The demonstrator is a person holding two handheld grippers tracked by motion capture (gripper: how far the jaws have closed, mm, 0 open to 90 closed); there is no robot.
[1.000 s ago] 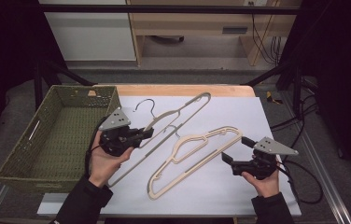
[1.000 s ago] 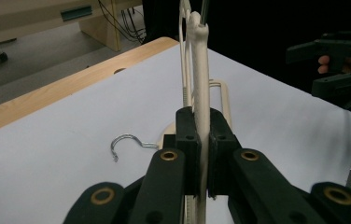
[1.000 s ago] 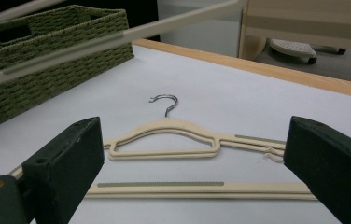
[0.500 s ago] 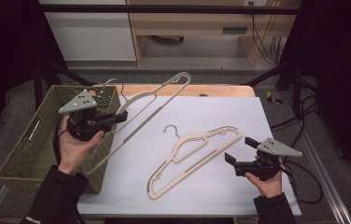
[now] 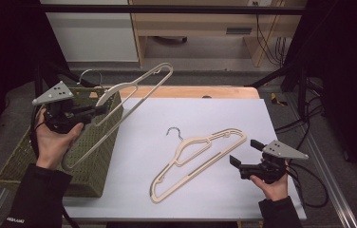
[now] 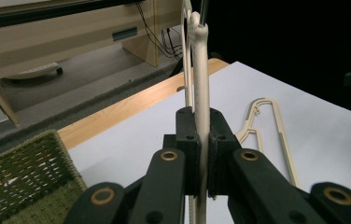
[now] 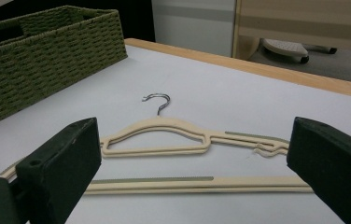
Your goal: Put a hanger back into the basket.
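Lying flat, beige hanger [image 7: 164,135] faces right gripper's [image 7: 192,172] spread fingers [image 7: 61,163].

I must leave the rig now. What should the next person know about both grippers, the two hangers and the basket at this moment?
Left gripper: shut on the lifted hanger, held in the air over the green basket.
Right gripper: open, low over the table, beside the second hanger.
Second hanger lies flat on the white sheet, untouched.
Done: one hanger picked up.
Left, probably: lower it into the basket, then take the second one.
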